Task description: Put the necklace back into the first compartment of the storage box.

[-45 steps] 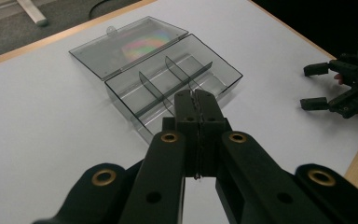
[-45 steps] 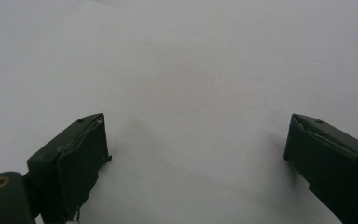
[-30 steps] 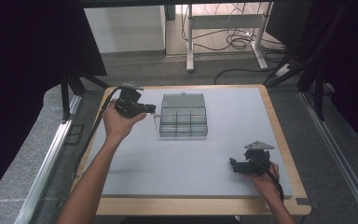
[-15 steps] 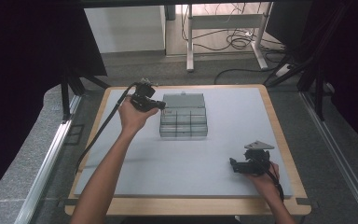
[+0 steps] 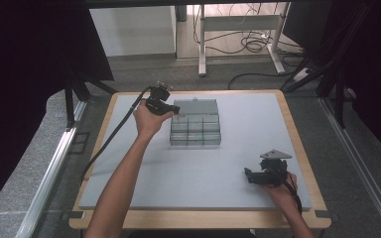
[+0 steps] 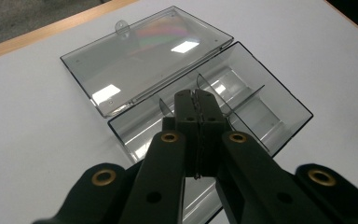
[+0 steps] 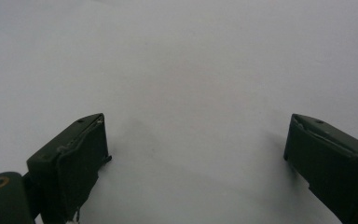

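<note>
A clear plastic compartment box lies open at the middle back of the grey mat, its lid folded flat behind it. My left gripper hovers at the box's back left corner. In the left gripper view its jaws are pressed together, so the left gripper is shut over the box and its thin dividers, with the lid beyond. Whether anything thin sits between the pads I cannot tell. My right gripper rests near the front right; it stands open over bare mat.
The grey mat covers a wooden-edged table. A black cable trails from the left gripper over the table's left side. Dark frame legs and floor cables lie beyond the back edge.
My left hand has carried its gripper from the table's back left to the right, up to the box's corner. The right gripper has stayed put.
</note>
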